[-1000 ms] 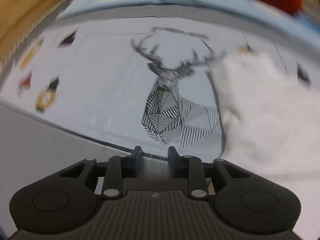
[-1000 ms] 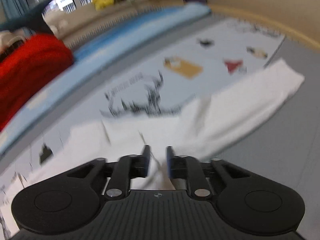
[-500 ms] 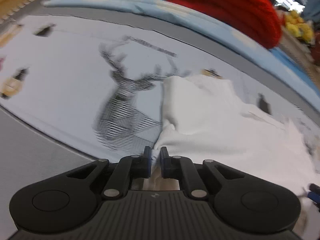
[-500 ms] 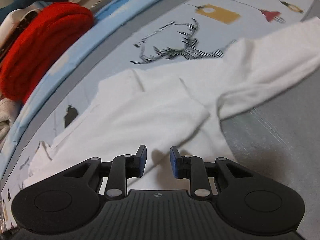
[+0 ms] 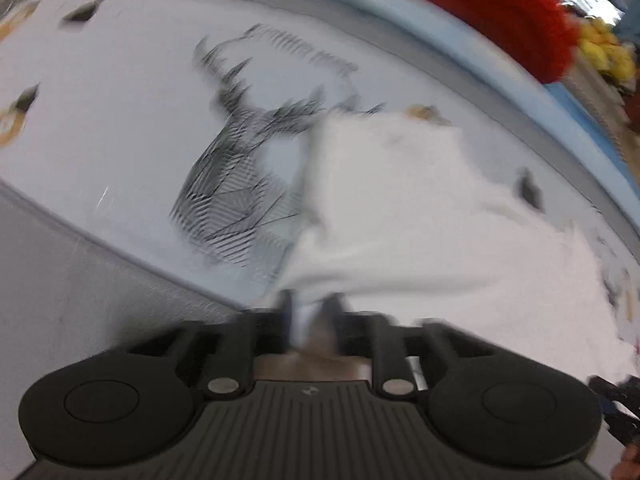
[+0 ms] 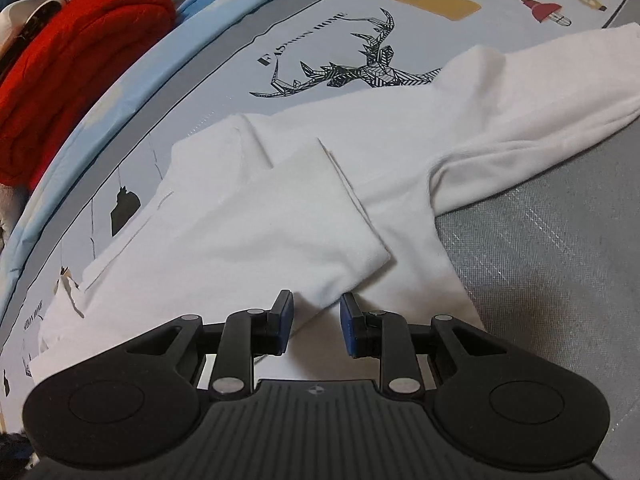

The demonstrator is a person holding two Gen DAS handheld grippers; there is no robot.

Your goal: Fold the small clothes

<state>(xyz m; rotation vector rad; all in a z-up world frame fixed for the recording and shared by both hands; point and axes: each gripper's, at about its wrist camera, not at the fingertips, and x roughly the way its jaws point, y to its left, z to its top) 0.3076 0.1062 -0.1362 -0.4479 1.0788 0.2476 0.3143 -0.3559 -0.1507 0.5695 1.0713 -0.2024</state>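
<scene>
Grey mat (image 6: pixel 560 264) lies open (red blanket (image 6: pixel 72 64) bounds far edge).

Two matte black handheld grippers with blue-faced fingers
The right gripper (image 6: pixel 316 322) has a ribbed black base with a small round emblem, two round side lobes, silver pivot pins and blue pads (image 6: pixel 285 322); the left gripper (image 5: pixel 310 314) looks the same but blurred

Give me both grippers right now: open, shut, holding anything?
Left gripper: shut on an edge of the white garment.
Right gripper: jaws apart around a folded corner of the white garment, not yet pressing it.
</scene>
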